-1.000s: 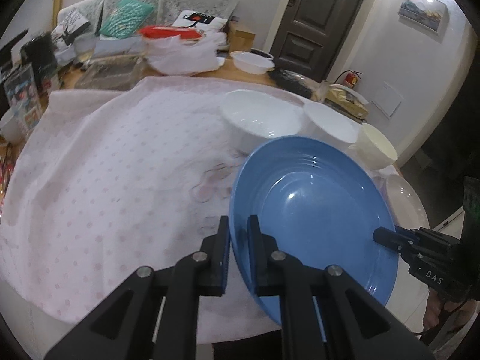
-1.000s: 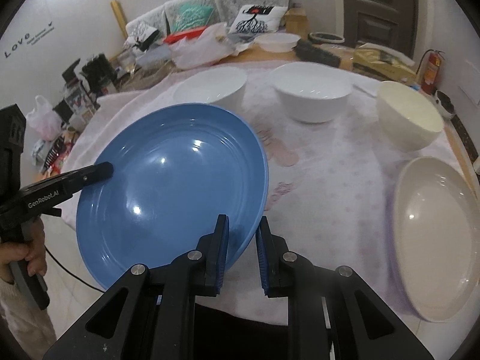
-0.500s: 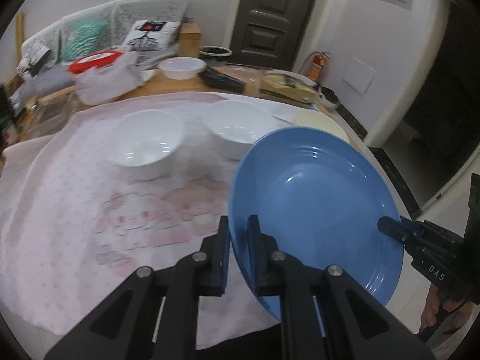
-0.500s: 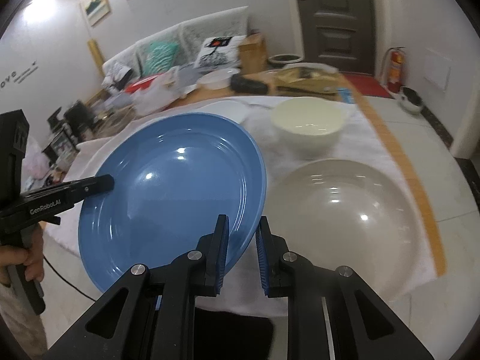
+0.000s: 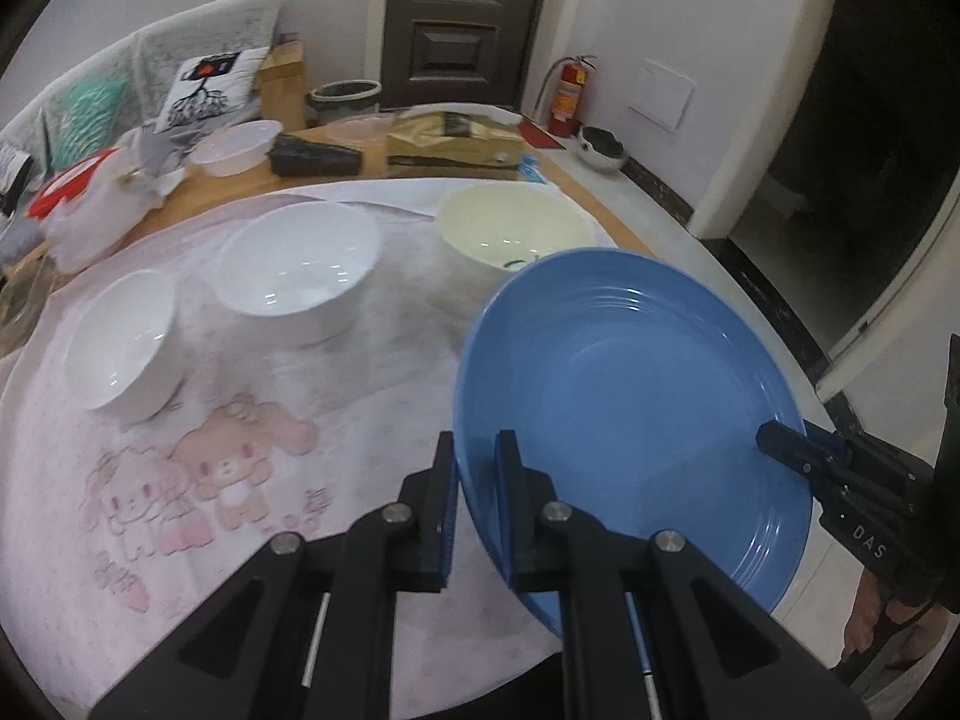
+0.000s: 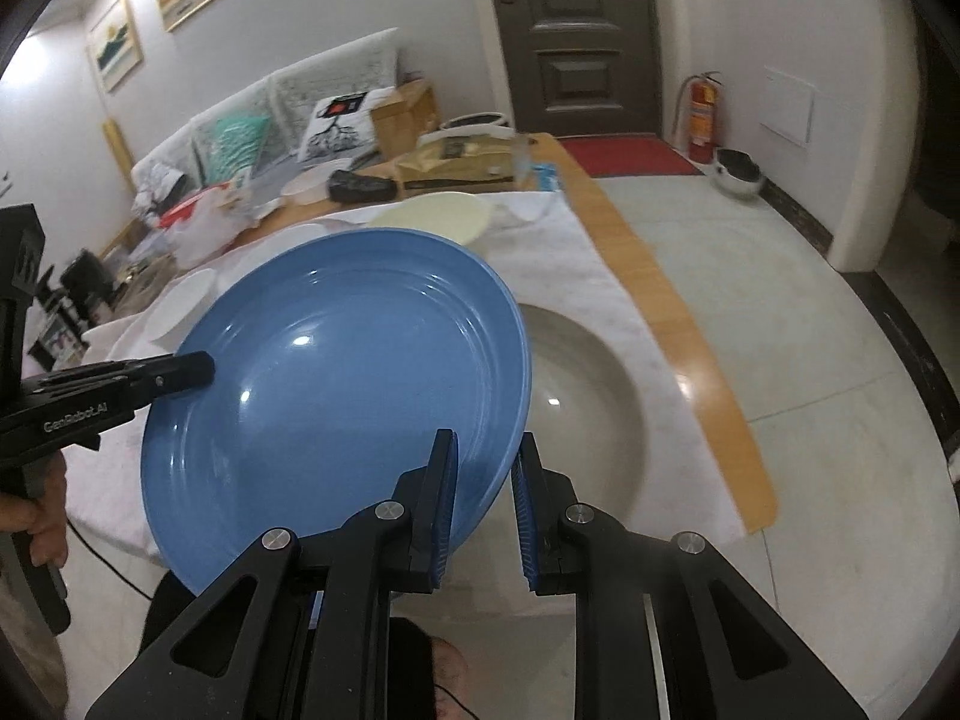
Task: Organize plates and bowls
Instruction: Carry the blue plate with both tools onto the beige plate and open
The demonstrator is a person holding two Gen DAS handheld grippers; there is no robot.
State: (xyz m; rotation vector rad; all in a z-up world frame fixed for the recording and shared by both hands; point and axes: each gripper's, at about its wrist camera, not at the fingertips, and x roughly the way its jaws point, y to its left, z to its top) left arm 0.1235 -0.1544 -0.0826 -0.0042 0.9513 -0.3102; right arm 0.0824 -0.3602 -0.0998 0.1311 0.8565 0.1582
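Note:
Both grippers hold one blue plate [image 5: 636,396] in the air, each clamped on an opposite rim. My left gripper [image 5: 477,450] is shut on its near-left rim; my right gripper [image 6: 485,450] is shut on its near-right rim. The plate [image 6: 336,384] hangs over the left part of a beige plate [image 6: 591,384] on the table's right end. The right gripper shows in the left wrist view [image 5: 780,444], the left gripper in the right wrist view [image 6: 192,369]. Two white bowls [image 5: 123,348] [image 5: 300,276] and a cream bowl [image 5: 516,228] stand on the pink tablecloth [image 5: 210,480].
The table's far side holds a plastic container [image 5: 237,147], a dark case [image 5: 315,156], a cardboard box [image 5: 453,141] and bags. The wooden table edge [image 6: 690,324] runs along the right, with bare floor beyond. A sofa [image 6: 288,114] and door [image 6: 576,30] stand behind.
Both grippers have carried the blue plate to the right along the table. It has gone from beside the beige plate to over its left part.

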